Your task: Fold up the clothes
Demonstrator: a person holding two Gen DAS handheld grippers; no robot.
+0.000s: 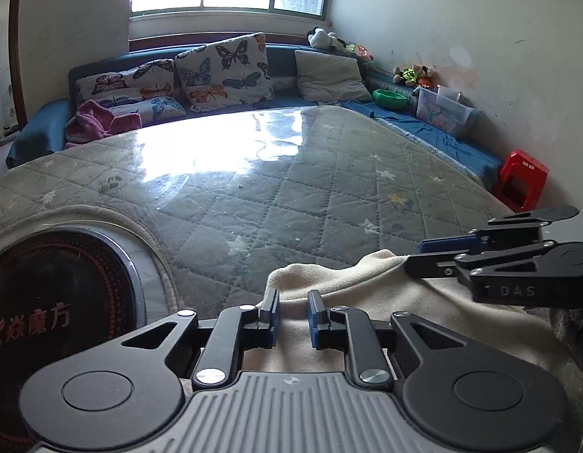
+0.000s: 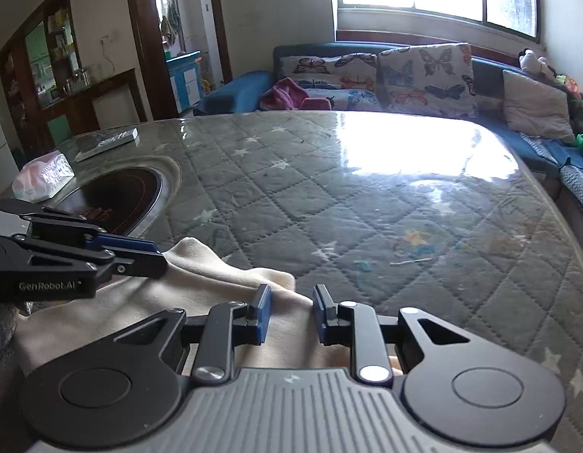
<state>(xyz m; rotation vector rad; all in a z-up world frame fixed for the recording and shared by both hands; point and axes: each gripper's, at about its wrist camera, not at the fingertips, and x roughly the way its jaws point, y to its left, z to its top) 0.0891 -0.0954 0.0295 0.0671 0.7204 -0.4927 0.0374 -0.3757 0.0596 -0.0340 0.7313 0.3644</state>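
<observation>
A cream fleece garment (image 1: 367, 302) lies bunched at the near edge of the table, also seen in the right wrist view as the garment (image 2: 201, 290). My left gripper (image 1: 293, 315) is narrowly closed on its left part, with cream fabric filling the gap between the blue pads. From the side, the left gripper (image 2: 161, 255) shows fabric coming out at its tip. My right gripper (image 2: 291, 311) pinches the garment's right part the same way. Its side view as the right gripper (image 1: 414, 256) shows the raised cloth edge at the fingertips.
The table (image 1: 291, 188) has a quilted grey-green cover under glossy glass. A round black cooktop (image 1: 46, 302) is set into its left side, with a tissue pack (image 2: 42, 177) and a flat box (image 2: 110, 141) beyond. A blue sofa (image 1: 284, 64) with butterfly cushions runs behind; a red stool (image 1: 522, 181) stands right.
</observation>
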